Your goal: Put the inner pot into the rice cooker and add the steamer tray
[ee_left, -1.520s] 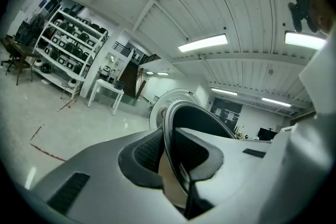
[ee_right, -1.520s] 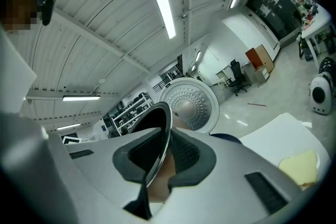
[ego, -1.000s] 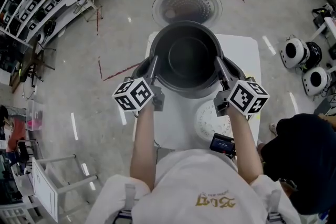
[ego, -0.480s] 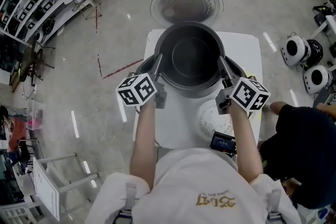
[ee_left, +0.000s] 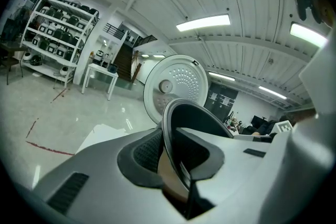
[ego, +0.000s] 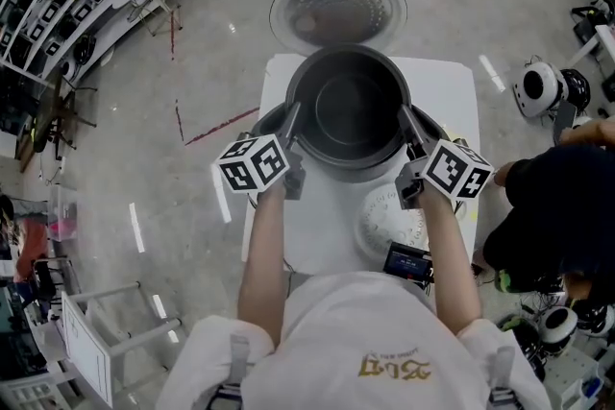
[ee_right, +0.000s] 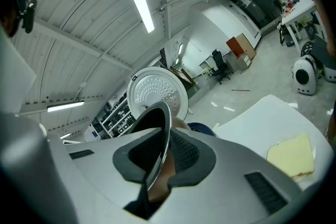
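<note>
The left gripper and the right gripper each clamp the rim of the dark inner pot, one on either side. In the left gripper view the thin metal rim runs between the narrow-set jaws with the pads pressed on it, and the right gripper view shows the same hold on the opposite edge. The pot hangs level, directly over the open body of the rice cooker, which shows as a dark ring round its lower wall. How deep the pot sits cannot be told. The cooker's perforated lid stands swung open behind it. The cooker rests on a white table, and the white perforated steamer tray lies flat on that table just in front of the cooker, beneath the right forearm. A person in dark clothing stands at the right edge.
</note>
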Available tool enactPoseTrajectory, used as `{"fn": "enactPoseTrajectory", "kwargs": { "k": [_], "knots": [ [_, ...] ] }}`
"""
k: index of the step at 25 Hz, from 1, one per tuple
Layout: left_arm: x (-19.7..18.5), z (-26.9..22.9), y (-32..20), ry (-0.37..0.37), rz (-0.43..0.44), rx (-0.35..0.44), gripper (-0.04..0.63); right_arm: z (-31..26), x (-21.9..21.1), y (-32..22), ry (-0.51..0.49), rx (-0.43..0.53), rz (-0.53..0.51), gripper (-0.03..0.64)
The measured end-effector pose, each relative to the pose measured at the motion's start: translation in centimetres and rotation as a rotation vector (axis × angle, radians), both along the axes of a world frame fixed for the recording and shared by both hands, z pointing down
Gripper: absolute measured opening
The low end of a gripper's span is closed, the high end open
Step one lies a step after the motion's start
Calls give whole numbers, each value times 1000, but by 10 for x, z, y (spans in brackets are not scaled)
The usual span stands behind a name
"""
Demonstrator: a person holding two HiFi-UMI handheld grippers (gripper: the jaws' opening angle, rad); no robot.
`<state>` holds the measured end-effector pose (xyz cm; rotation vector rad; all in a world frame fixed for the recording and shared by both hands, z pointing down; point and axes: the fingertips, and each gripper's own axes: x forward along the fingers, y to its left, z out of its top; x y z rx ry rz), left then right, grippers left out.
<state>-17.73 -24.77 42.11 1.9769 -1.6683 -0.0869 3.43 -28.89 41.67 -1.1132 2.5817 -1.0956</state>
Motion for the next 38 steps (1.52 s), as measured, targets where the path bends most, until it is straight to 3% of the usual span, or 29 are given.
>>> {"fn": "enactPoseTrajectory", "kwargs": {
  "k": [10,15,26,38],
  "knots": [
    [8,26,-3,3,11,-56,95,23,6,-6,40,-35,-9,60],
    [6,37,-5,-13,36,-102,98,34,2,-7,112,-31,-30,69],
    [6,54,-14,-83,71,-158,114,53,-4,-17,262,-18,-95,87],
    [1,71,-18,-134,69,-218,123,65,-10,-21,337,-13,-122,95]
  ]
}}
